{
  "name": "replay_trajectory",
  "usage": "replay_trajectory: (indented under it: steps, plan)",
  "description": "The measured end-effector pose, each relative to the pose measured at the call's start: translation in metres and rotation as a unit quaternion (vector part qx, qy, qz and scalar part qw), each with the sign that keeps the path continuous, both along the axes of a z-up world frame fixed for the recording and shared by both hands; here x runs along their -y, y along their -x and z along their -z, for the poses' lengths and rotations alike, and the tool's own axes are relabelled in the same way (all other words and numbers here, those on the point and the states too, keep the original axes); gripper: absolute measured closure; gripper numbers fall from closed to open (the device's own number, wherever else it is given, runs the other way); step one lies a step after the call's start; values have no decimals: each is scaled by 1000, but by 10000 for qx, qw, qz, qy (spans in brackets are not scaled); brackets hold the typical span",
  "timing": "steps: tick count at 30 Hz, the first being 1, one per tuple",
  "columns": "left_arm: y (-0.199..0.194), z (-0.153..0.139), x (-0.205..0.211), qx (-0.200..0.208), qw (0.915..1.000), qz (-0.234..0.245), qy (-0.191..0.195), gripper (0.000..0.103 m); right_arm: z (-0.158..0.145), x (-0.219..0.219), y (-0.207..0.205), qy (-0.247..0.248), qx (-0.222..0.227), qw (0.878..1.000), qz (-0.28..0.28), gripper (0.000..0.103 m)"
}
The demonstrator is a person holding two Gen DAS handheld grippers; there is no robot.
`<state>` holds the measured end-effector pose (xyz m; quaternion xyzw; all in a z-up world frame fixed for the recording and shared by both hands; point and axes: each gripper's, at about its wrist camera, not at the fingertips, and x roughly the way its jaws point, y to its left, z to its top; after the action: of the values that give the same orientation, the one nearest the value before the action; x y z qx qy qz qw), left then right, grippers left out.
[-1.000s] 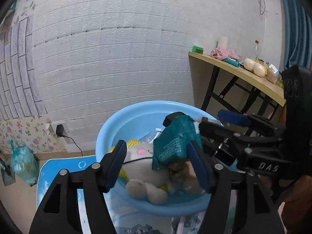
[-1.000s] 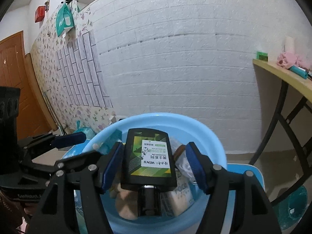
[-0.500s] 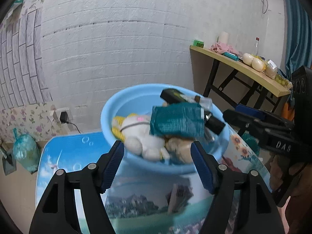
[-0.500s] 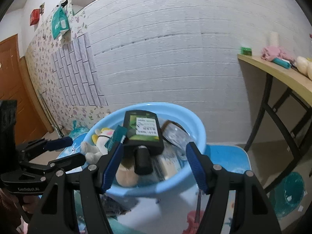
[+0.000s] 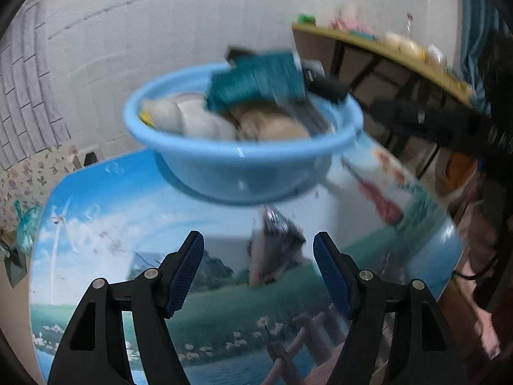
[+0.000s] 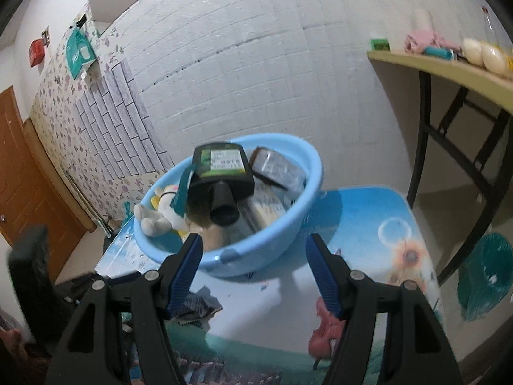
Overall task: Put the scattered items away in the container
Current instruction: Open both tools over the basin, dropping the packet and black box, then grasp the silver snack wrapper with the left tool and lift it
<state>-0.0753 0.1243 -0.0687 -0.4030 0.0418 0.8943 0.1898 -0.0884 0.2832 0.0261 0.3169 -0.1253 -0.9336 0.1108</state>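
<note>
Lowering left hand-held gripper (image 5: 258, 268), jaws released and empty, over dark crinkled packet (image 5: 275, 247) on tabletop (image 5: 96, 211) before full basin (image 5: 243, 160); straddle it squarely, then pinch. Right hand-held gripper (image 6: 253, 264) likewise released.

Bare tabletop (image 5: 105, 224) before heaped basin (image 5: 237, 166), dark packet (image 5: 275, 250) between (crumpled)
</note>
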Motion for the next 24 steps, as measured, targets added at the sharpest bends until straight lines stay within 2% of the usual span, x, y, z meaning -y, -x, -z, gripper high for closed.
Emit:
replay_trajectory:
  steps: [4,5,6,7,8,14,21,24]
  plan:
    - [6,17,-10,166,9997,131,128,33,14,5,2,237,240,9994,-118,36]
    - [7,20,-12,201,9996,147,134,40,18,9,3,268,314,9990,-188,36]
    - [9,22,-12,251,9995,177,115,56,23,12,5,287,386,9985,-268,36]
    - [11,26,-13,336,9991,232,80,65,28,16,7,311,469,9978,-354,36]
    - [11,27,-12,327,9991,262,52,68,33,20,9,343,581,9967,-452,36]
    - [8,28,-9,274,9991,325,-15,74,55,44,19,487,1031,9892,-922,36]
    - [3,20,-7,173,9983,495,-248,75,78,65,25,765,1566,9759,-1314,36]
    - [-1,14,-9,105,9982,537,-248,75,80,71,22,815,1600,9744,-1356,37]
